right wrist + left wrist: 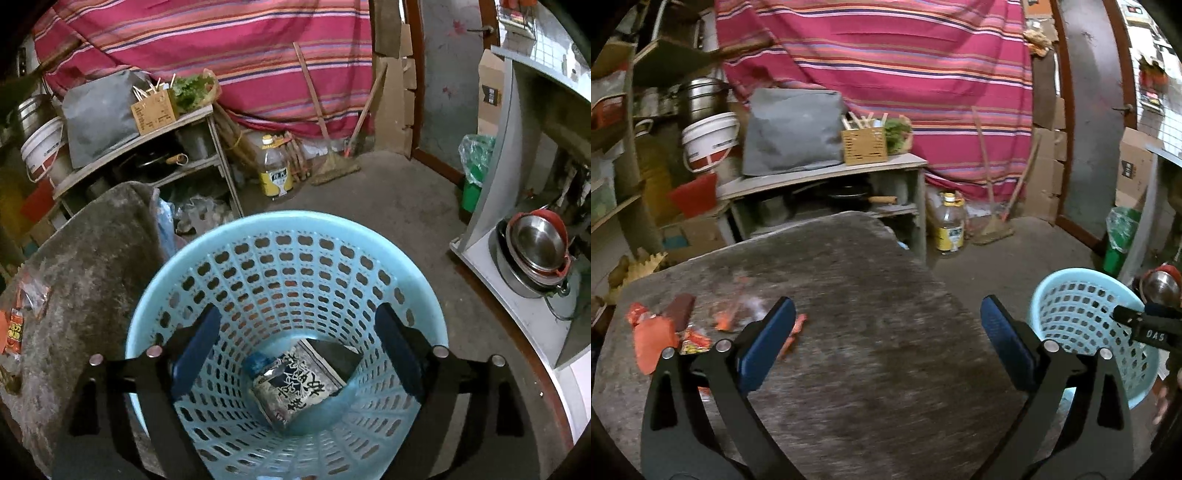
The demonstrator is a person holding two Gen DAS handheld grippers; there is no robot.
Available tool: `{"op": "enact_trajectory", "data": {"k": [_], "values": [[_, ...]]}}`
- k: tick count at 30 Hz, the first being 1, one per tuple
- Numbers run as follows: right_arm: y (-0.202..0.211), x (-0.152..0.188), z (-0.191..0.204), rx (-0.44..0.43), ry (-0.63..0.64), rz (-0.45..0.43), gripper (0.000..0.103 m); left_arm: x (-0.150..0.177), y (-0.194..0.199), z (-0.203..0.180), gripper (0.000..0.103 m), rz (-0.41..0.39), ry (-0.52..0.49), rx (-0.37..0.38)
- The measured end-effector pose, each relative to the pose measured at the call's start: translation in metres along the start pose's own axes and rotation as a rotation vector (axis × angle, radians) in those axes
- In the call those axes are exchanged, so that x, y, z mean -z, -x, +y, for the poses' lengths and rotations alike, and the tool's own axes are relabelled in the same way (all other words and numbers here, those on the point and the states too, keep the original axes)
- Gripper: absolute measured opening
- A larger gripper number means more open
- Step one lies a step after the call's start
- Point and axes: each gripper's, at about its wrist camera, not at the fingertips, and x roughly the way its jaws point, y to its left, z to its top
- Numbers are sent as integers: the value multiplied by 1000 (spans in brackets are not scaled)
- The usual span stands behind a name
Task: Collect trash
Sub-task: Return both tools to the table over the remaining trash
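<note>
Several orange, red and brown snack wrappers (pixel 670 326) lie on the left part of a grey stone table (pixel 849 295). My left gripper (pixel 888 314) is open and empty above the table, to the right of the wrappers. A light blue perforated basket (pixel 1086 321) stands on the floor right of the table. My right gripper (pixel 297 325) is open and empty over the basket's mouth (pixel 288 295). A dark blue and white printed packet (pixel 295 384) lies at the basket's bottom. The wrappers also show at the left edge of the right wrist view (pixel 14 325).
A low shelf (pixel 827 177) with a grey bag and a cardboard box stands behind the table. An oil bottle (pixel 951 225), a broom (pixel 993 221) and a green bin (pixel 1119 236) stand on the floor. Steel bowls (pixel 535 254) sit on a white shelf at the right.
</note>
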Motion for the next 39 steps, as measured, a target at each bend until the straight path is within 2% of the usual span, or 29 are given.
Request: {"op": "enact_trajectory", "data": {"k": [9, 19, 25, 32, 37, 39], "values": [[27, -2, 69, -61, 72, -117, 93, 14, 17, 68, 97, -13, 57, -83], [36, 9, 145, -143, 168, -166, 93, 33, 25, 157, 97, 7, 144, -198], [20, 22, 190, -178, 245, -137, 93, 46, 25, 214, 97, 18, 184, -302], [0, 27, 236, -220, 304, -100, 93, 69, 8, 275, 97, 94, 226, -406], [-7, 32, 280, -271, 368, -72, 93, 76, -2, 307, 97, 124, 265, -384], [-10, 38, 297, -282, 408, -55, 93, 77, -7, 311, 93, 135, 258, -381]]}}
